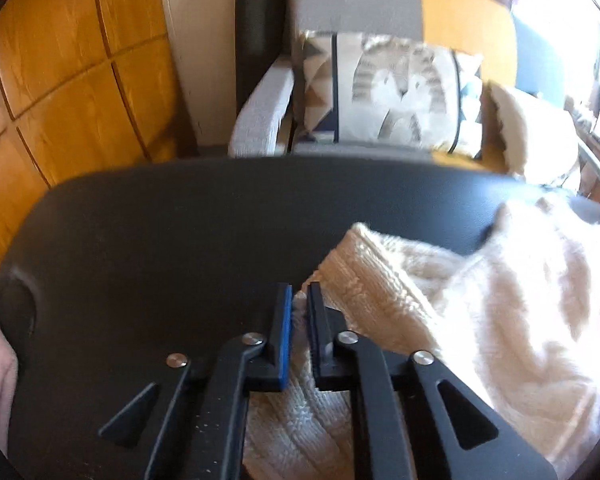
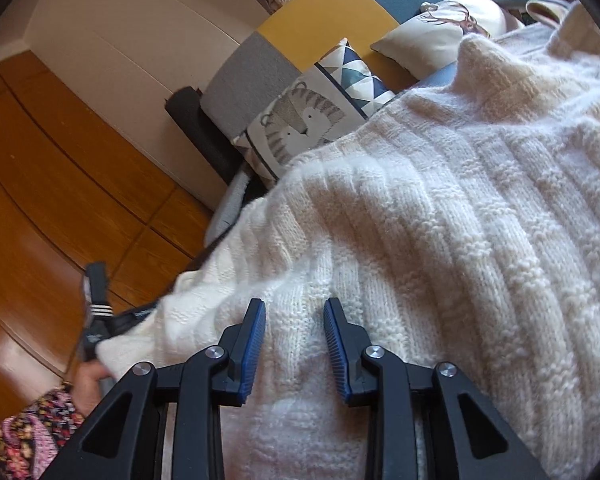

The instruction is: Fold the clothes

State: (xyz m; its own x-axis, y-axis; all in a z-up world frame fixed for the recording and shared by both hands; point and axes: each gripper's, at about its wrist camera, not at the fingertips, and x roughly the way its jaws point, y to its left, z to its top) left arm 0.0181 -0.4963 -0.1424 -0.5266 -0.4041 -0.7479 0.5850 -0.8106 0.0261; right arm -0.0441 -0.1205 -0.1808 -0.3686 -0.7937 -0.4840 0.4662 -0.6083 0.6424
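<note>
A cream knitted sweater [image 1: 480, 292] lies bunched on the right half of a dark table [image 1: 172, 240]. My left gripper [image 1: 299, 300] is shut on a ribbed edge of the sweater, with cream knit pinched between its blue pads. In the right wrist view the same sweater [image 2: 440, 220] fills most of the frame, its ribbed hem toward the left. My right gripper [image 2: 295, 312] hovers just over the knit with its fingers apart and nothing between them. At the lower left of that view a hand [image 2: 88, 380] in a patterned sleeve holds the other gripper's handle.
Behind the table stands a grey armchair [image 1: 352, 4] with a patterned cushion [image 1: 388, 92]. A second pale cushion [image 2: 440, 32] lies on a yellow and blue sofa [image 2: 332, 20]. Wooden floor [image 1: 60, 80] spreads to the left. The table's left half is bare.
</note>
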